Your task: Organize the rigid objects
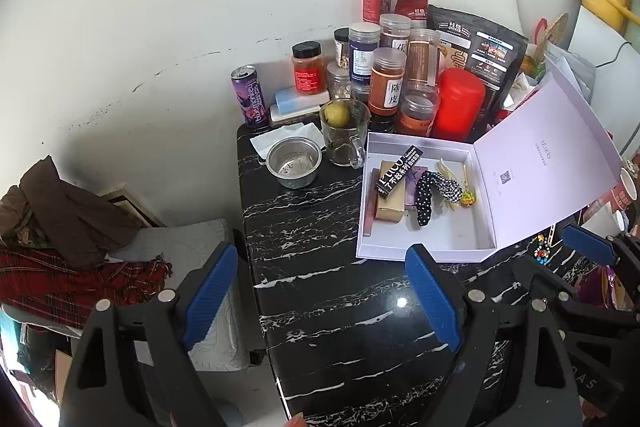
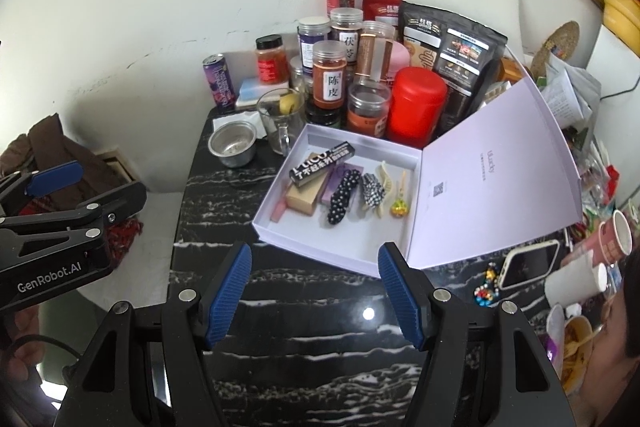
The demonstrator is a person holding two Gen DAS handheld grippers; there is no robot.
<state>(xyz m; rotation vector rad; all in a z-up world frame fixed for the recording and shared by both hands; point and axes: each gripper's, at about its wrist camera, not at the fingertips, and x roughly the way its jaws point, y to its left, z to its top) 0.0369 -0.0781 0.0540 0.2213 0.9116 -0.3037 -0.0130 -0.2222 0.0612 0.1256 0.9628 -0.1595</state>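
**Box filled, lid up, both grippers empty**

The white box (image 2: 280, 227) is seen on the black marble table (image 2: 320, 367), lid (image 2: 492, 187) raised, with cartons, a black tube (image 2: 322, 163) and hair clips (image 2: 340, 201) laid inside. All are judged light and stiff; the lid's free edge would be taken for closing. Left gripper (image 1: 320, 291) and right gripper (image 2: 316, 291) are held wide apart, empty. Jars (image 2: 330, 79) crowd the wall side; glare suggests a slippery top.
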